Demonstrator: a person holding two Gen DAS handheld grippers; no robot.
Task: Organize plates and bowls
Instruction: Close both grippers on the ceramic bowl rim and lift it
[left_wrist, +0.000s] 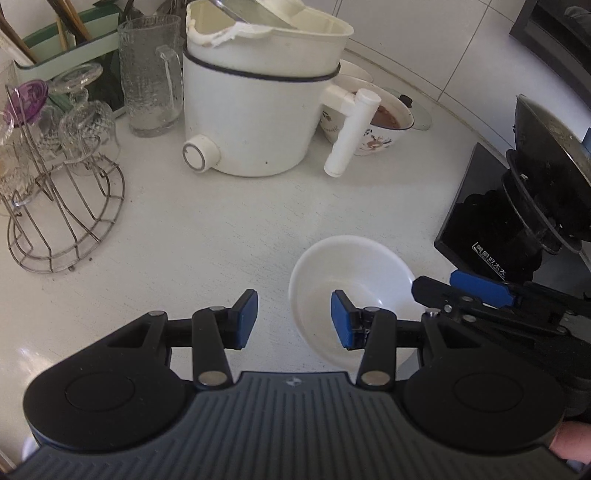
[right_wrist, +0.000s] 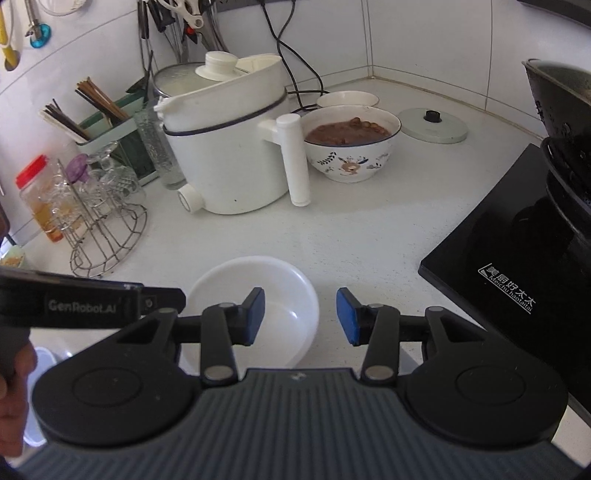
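A plain white bowl stands upright and empty on the white counter, close in front of both grippers. My left gripper is open and straddles the bowl's left rim, with one blue pad inside the bowl and the other outside; neither pad presses on the wall. My right gripper is open over the right rim of the same bowl, its left pad above the inside. Each gripper shows in the other's view: the right gripper at the bowl's right edge, the left gripper at its left edge.
Behind the bowl stands a white electric pot with a long handle. A patterned bowl of brown food, a white dish and a lid sit at the back. A wire glass rack is left, a black cooktop right.
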